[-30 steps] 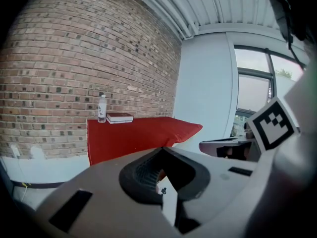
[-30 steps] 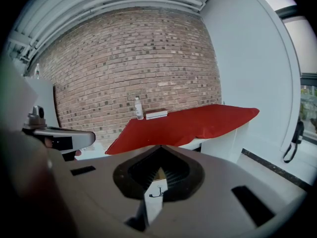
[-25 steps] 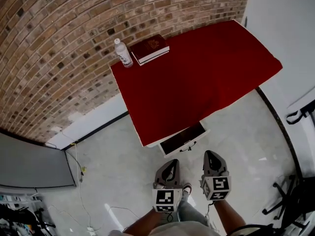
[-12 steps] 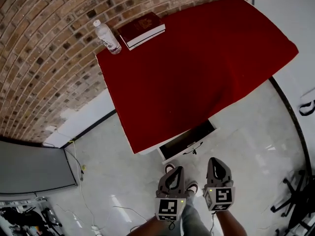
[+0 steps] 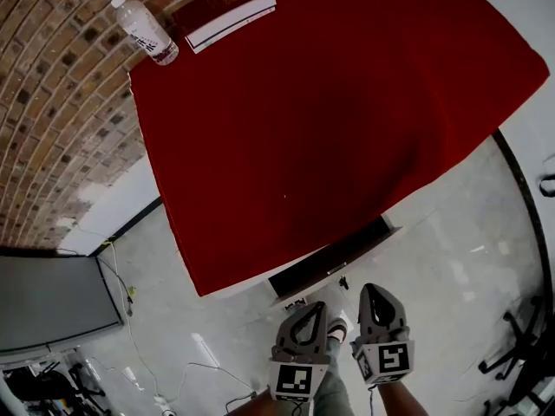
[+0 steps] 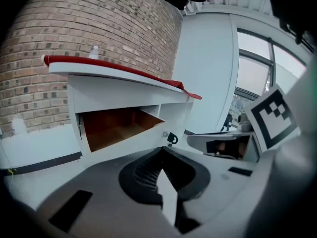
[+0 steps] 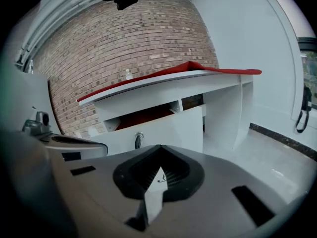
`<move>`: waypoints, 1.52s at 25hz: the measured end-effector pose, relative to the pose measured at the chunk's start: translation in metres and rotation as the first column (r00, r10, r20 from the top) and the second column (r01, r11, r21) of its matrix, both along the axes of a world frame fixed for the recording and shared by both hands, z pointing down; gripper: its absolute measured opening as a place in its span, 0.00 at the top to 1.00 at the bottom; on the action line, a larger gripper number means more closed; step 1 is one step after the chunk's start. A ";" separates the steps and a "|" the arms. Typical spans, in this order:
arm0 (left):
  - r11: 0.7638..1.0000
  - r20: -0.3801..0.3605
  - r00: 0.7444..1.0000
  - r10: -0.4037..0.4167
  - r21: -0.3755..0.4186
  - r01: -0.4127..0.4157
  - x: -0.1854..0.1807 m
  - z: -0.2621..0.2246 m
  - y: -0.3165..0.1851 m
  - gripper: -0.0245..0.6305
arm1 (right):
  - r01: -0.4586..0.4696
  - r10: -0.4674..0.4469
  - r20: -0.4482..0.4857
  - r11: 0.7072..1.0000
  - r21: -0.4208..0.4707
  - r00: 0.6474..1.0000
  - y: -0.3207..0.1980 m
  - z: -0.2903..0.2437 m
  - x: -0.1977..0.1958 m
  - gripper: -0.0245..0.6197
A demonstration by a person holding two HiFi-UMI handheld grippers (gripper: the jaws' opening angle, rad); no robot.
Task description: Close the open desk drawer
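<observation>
Head view: The desk [image 5: 260, 281] stands against a brick wall [image 5: 52, 102] and is covered by a red cloth [image 5: 347, 128]. A water bottle [image 5: 145, 29] and a red book [image 5: 227, 11] lie side by side at the far corner, next to the wall. The desk drawer [image 5: 334, 263] stands pulled out below the near edge, showing a dark interior. The left gripper [image 5: 312, 308] and right gripper [image 5: 371, 293] are held side by side just short of the drawer front. Neither touches it.

Left gripper view: The left gripper [image 6: 161, 153] has its jaws clenched tip to tip with nothing between them. The drawer [image 6: 119, 128] is ahead and open, its brown interior exposed. Its handle [image 6: 171, 139] sits just beyond the jaw tips, apart from them. The right gripper [image 6: 225, 144] shows alongside at the right.

Right gripper view: The right gripper [image 7: 160, 151] is likewise clenched and holds nothing. The white drawer front [image 7: 168, 128] projects from the desk ahead. Its handle [image 7: 139, 140] is near the jaw tips, with no contact. The left gripper [image 7: 69, 144] shows at the left. The bottle [image 7: 128, 74] stands on the cloth by the wall.
</observation>
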State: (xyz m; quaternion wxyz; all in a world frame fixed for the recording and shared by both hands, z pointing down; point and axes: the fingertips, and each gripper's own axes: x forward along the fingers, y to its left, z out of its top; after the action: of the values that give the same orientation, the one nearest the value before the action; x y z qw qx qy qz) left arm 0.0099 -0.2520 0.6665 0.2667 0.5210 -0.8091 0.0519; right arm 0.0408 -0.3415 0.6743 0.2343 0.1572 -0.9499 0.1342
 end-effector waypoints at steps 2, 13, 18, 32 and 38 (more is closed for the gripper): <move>1.000 -0.011 1.000 -0.016 0.009 0.016 -0.005 0.007 -0.002 0.95 | 0.020 -0.020 0.024 1.000 0.005 0.999 -0.002 0.008 -0.009 0.96; 1.000 -0.044 0.999 0.008 -0.030 -0.009 0.000 0.024 0.004 0.95 | 0.164 -0.164 -0.004 0.987 -0.006 0.987 0.010 0.034 -0.046 0.96; 1.000 -0.050 0.999 -0.007 -0.022 0.006 -0.002 0.026 0.004 0.95 | 0.178 -0.178 -0.020 0.983 -0.036 0.984 0.005 0.044 -0.047 0.96; 0.999 -0.063 0.998 0.025 -0.037 -0.027 -0.007 0.036 0.011 0.95 | 0.214 -0.214 0.014 0.977 -0.015 0.977 0.000 0.044 -0.071 0.96; 0.999 -0.071 0.997 0.013 -0.047 -0.016 -0.019 0.037 0.013 0.95 | 0.217 -0.217 0.039 0.976 0.011 0.975 -0.002 0.041 -0.078 0.96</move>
State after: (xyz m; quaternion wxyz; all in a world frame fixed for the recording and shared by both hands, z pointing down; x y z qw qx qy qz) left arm -0.0089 -0.2386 0.7031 0.3072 0.5219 -0.7939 0.0543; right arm -0.0371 -0.3439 0.7157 0.2279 0.0508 -0.9664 0.1076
